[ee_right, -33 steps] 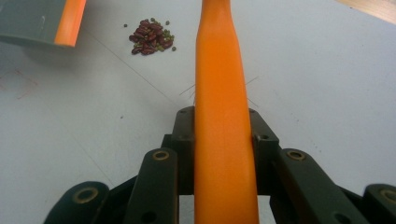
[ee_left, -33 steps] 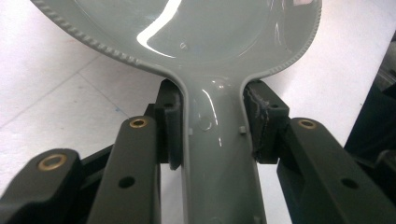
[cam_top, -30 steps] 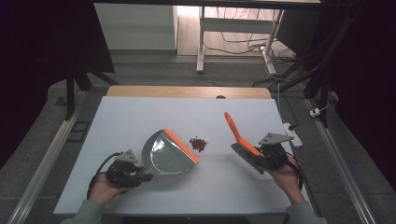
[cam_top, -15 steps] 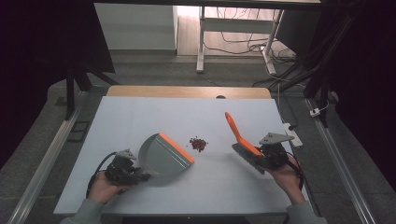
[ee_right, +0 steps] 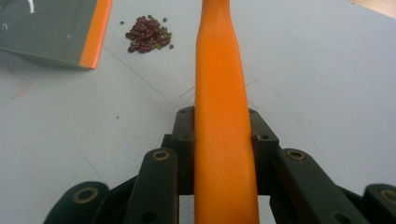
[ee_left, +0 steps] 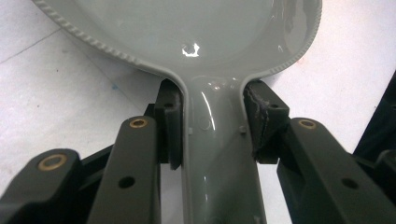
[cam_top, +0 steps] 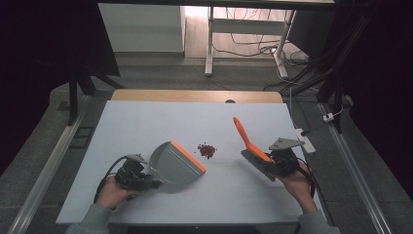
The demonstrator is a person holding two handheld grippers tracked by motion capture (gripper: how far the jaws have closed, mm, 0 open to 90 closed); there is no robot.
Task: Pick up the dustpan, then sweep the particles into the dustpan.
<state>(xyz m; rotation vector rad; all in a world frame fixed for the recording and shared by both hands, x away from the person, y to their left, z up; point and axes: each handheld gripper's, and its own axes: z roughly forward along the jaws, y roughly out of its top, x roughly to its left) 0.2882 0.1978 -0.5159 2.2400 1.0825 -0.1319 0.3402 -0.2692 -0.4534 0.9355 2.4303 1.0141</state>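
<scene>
Dustpan and brush held ready on either side of a small heap of beans on the bench.

The pale bench (cam_top: 146,126) carries everything. The grey dustpan (cam_top: 173,163), with its orange lip (cam_top: 187,156) turned towards the beans, sits left of centre; the left gripper (cam_top: 134,175) has its fingers (ee_left: 169,122) pinching the dustpan's narrow handle (ee_left: 219,154), a sound hold since the plastic looks light, stiff and glossy enough to slip if gripped elsewhere. The orange hand brush (cam_top: 248,144) lies to the right, its handle (ee_right: 219,116) clamped between the fingers (ee_right: 183,135) of the right gripper (cam_top: 280,163); rigid handle, soft bristles. The beans (cam_top: 207,150), just beyond the lip, are loose and likely to scatter, so a gentle sweep suits them.
</scene>
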